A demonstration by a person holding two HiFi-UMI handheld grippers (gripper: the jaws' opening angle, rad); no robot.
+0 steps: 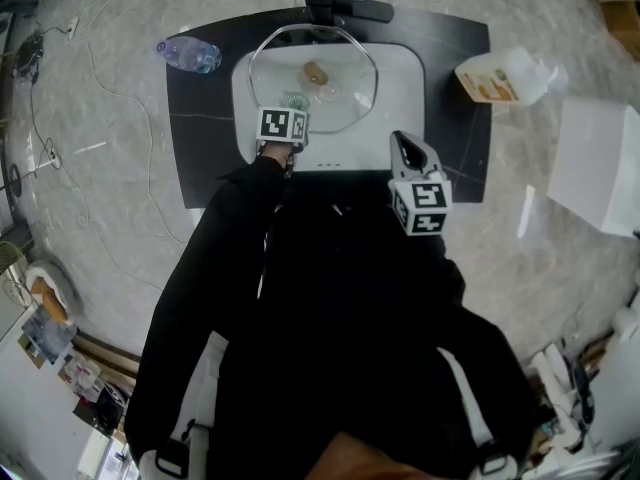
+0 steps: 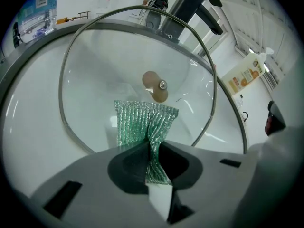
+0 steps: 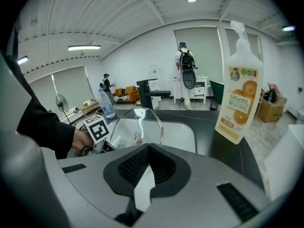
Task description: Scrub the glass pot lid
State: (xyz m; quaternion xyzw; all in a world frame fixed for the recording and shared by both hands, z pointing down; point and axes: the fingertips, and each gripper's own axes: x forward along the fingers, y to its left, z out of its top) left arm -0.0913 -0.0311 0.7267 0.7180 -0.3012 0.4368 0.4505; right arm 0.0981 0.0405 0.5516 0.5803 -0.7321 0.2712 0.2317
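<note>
Lid (image 1: pixel 350 93) in sink (image 1: pixel 405 118), left gripper (image 2: pixel 152 151) clamping scourer (image 2: pixel 142 122), right gripper (image 3: pixel 145 167) closed, soap bottle (image 1: pixel 505 76) nearby

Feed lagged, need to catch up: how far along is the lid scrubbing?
Done: the lid leans in the sink and the left gripper is shut on the scrub pad. In hand: the pad is at the lower glass, under the knob. Left: most scrubbing, apparently; no suds show. The right gripper is shut, empty, off the lid.

Clear glass lid (image 2: pixel 118 75) w/ metal rim; green ribbed scrub cloth (image 2: pixel 145 122); glossy white sink (image 2: pixel 42 108).
</note>
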